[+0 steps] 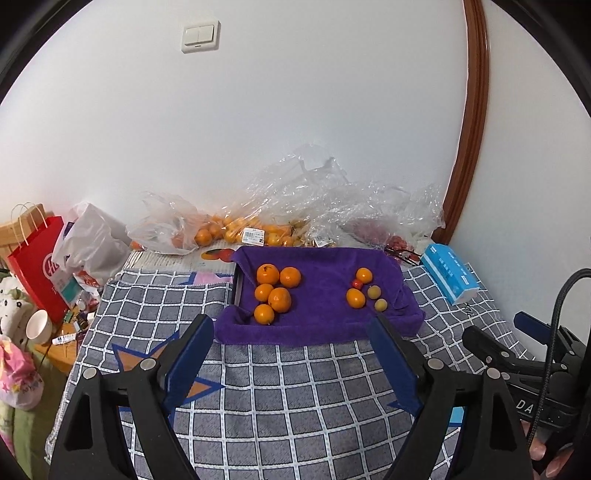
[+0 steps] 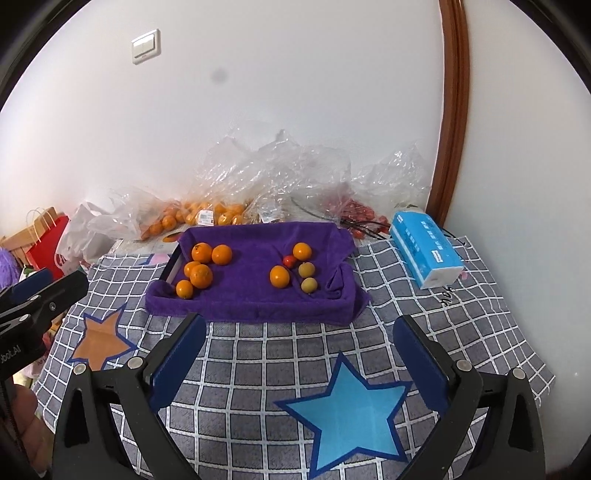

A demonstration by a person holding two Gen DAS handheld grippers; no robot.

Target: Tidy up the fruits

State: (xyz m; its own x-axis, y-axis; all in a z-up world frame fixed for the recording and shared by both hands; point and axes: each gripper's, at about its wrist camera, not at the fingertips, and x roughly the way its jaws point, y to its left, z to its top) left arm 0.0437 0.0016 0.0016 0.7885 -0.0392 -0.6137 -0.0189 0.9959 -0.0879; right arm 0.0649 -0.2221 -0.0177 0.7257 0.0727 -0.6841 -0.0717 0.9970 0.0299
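Both hand-held grippers, left (image 1: pixel 291 328) and right (image 2: pixel 299 328), are spread and empty; approach the small red fruit (image 2: pixel 289 260) near the purple tray's (image 2: pixel 240 312) right edge slowly, pinching gently.

This is a lived-in room of a home. A bed or low table is spread with a grey checked cloth (image 2: pixel 258 369) sewn with star patches, set against a plain white wall that carries a double light switch (image 1: pixel 200 36) at 11 o'clock and a brown wooden door frame (image 1: pixel 474 122) at 2 o'clock. Clear shopping bags of fruit (image 1: pixel 236 230) crowd the wall at 12 o'clock, a blue tissue pack (image 2: pixel 424 253) lies at 2 o'clock, and a red paper gift bag (image 1: pixel 38 266) stands at 9 o'clock.
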